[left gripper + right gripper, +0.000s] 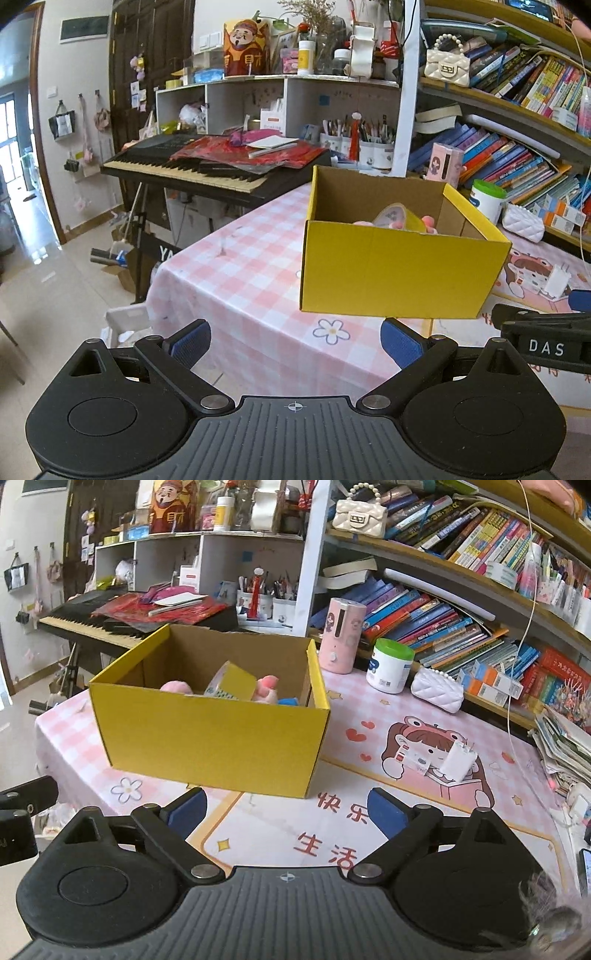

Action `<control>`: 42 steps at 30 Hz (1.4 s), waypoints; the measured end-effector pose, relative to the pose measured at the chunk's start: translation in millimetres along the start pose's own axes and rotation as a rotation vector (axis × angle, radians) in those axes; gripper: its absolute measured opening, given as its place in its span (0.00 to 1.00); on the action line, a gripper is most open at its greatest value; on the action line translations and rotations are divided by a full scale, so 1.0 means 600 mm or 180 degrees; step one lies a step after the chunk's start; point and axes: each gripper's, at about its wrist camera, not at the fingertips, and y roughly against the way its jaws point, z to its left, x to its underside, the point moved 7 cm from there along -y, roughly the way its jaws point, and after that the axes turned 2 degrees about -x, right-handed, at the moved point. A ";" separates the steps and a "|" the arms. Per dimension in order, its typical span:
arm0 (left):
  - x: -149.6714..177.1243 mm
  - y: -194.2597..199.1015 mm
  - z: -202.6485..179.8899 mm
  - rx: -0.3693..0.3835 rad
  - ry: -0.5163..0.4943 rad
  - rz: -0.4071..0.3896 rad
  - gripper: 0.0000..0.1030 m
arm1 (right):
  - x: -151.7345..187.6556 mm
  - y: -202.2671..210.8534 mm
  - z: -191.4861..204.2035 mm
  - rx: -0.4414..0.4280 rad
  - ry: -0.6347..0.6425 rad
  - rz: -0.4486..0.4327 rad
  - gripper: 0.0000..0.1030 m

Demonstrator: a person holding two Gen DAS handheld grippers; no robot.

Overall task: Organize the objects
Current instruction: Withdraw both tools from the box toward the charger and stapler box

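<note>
From where I sit, what matters is where the white charger (458,762) lies from my two sets of fingers. It rests on the cartoon mat (369,716) on the surface (62,734), ahead and to the right of the right gripper (286,812), well apart from the pads and past the near right corner of the yellow box (210,734). In the left wrist view the same charger (557,282) shows far off at the right edge, beyond the box, so the right hand looks clearly nearer. I judge the charger to be the likely next thing to tidy, though that is only my reading. It seems to stand tilted, its broad face toward me; I cannot tell its long axis surely. The right fingers (388,818) are spread wide with nothing between them, and the left gripper (295,341) is likewise wide apart and empty. The box already holds a pink plush (267,688) and a tape roll (229,683), directly ahead of both grippers.
</note>
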 end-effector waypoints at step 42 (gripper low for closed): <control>0.083 0.013 -0.209 0.0938 -0.0737 0.0403 0.97 | 0.165 0.071 -0.193 0.0859 -0.0703 0.0538 0.95</control>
